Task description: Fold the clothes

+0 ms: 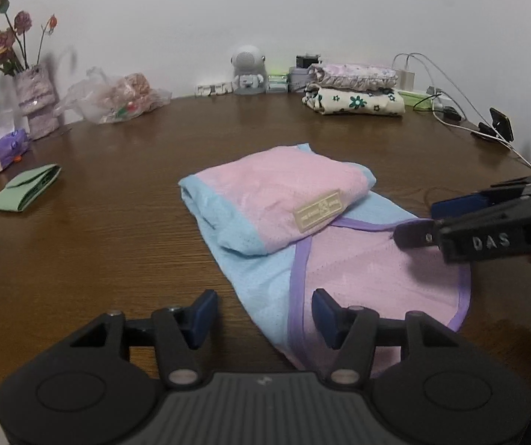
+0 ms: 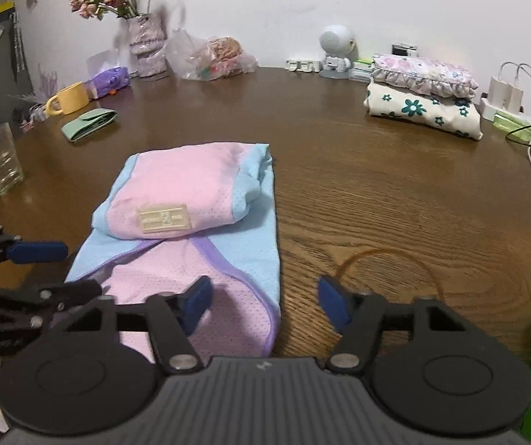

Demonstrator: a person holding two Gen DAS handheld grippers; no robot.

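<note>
While both grippers hover with fingers spread and nothing between them, a pink-and-blue mesh garment [image 2: 187,222] lies partly folded on the wooden table [image 2: 395,204], its far half doubled over the near half. Left gripper [image 1: 264,311] and right gripper [image 2: 265,298] flank its near end; folded floral clothes [image 2: 424,100] sit stacked well apart by the wall.

Pink and blue top [image 1: 302,230] on the table

Its far half is folded over, tag up; two folded clothes [image 2: 422,92] sit stacked far behind.

Half-folded garment [image 1: 302,222] between parted grippers
</note>
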